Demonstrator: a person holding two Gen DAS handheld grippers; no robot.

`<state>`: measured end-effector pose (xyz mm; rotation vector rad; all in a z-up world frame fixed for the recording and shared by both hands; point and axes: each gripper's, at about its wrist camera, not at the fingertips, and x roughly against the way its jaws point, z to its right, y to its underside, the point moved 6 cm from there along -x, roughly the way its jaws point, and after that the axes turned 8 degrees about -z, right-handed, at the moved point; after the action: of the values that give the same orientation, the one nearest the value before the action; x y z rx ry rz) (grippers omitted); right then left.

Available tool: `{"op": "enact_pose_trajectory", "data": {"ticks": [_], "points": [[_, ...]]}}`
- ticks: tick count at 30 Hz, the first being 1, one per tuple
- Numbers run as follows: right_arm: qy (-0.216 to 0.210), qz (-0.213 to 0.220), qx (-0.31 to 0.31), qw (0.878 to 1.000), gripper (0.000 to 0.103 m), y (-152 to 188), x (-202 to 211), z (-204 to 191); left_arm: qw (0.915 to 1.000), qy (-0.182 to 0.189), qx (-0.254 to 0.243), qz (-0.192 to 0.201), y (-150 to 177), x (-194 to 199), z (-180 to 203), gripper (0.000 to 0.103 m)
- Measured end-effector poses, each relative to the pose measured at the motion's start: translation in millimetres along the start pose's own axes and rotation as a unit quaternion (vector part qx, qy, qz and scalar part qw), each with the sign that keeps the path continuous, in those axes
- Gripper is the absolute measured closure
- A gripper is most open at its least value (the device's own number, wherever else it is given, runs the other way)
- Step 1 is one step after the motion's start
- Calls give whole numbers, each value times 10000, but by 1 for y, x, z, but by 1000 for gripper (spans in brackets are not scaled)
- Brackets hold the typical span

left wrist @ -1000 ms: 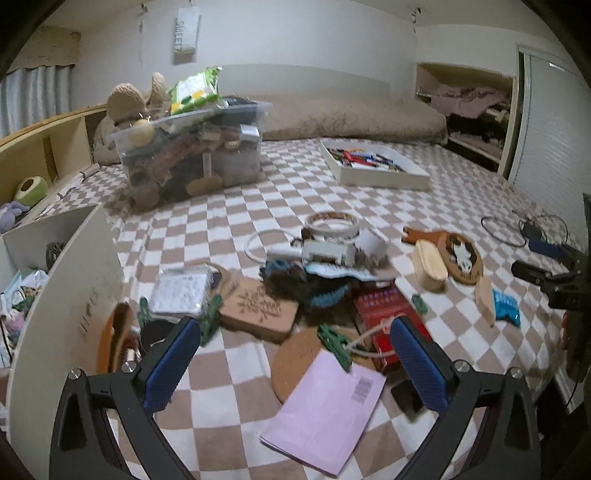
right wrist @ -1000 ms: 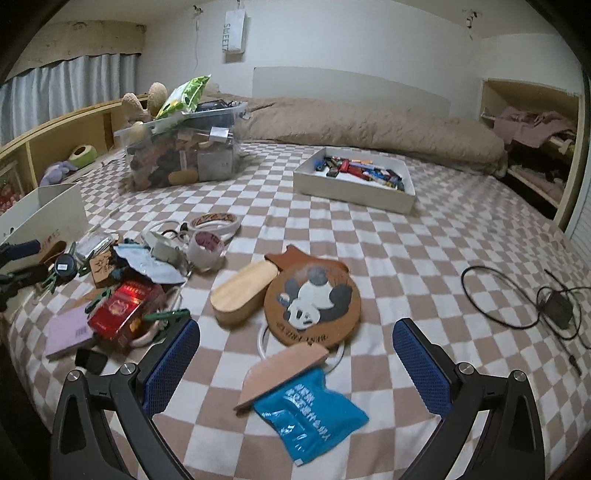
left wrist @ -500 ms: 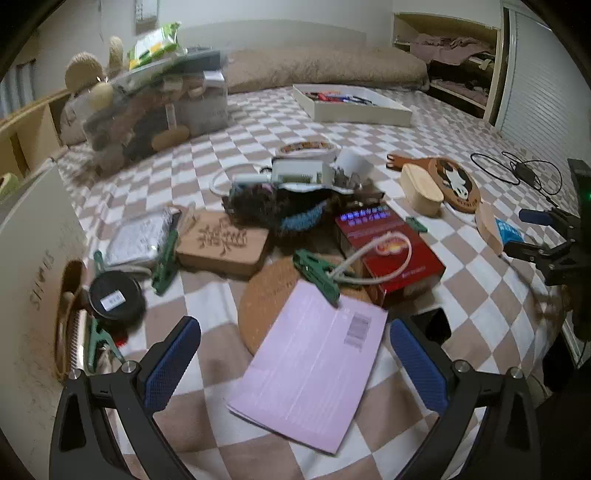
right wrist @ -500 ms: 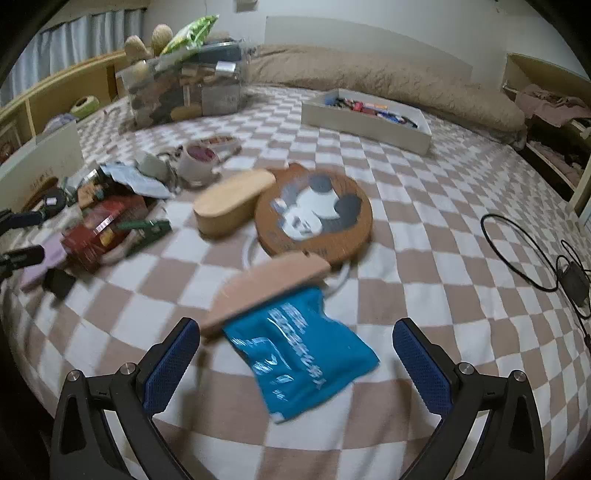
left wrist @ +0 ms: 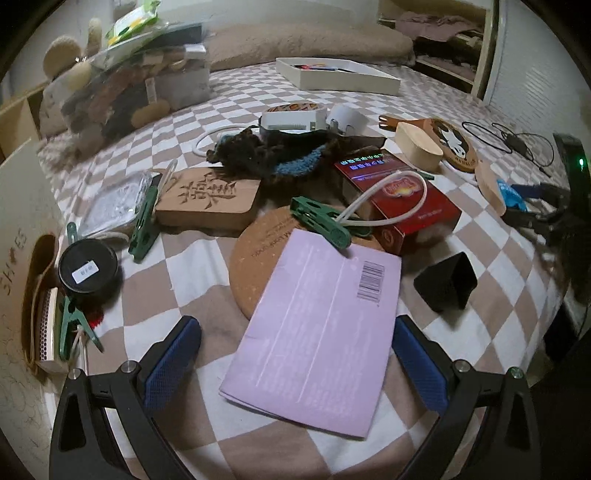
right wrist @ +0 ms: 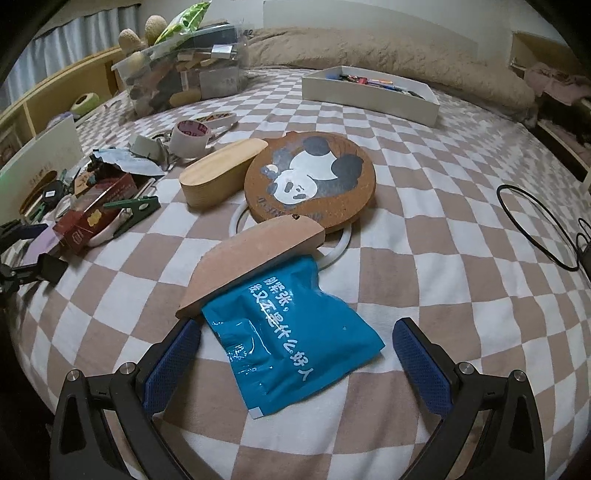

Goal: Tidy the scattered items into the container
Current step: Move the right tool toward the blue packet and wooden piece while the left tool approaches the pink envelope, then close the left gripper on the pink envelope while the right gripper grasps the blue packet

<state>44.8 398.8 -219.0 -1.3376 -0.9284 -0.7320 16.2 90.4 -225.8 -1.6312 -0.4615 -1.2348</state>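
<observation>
Right wrist view shows the right gripper, jaws apart, straddling a soft, slippery blue foil sachet near the bed's front edge, likely best pinched across its puffy middle.

A home bedroom. Wide bed under a brown-and-white checked cover, strewn with household odds and ends; long beige fleece pillow along the wall at 12 o'clock; wooden cubby shelves and a pale curtain at 10 o'clock; folded clothes on open shelving at 1 o'clock.
</observation>
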Motion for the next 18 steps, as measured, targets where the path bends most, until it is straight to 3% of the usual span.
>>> {"op": "enact_pose_trajectory", "data": {"ticks": [13,18], "points": [[108,64,70,9999,0,-3,-6,-1,9992,114,73,372,3,2,-3,0],[95,92,65,9999,0,-4,-6,0,9983,189,169,533,6,10,1,8]]}}
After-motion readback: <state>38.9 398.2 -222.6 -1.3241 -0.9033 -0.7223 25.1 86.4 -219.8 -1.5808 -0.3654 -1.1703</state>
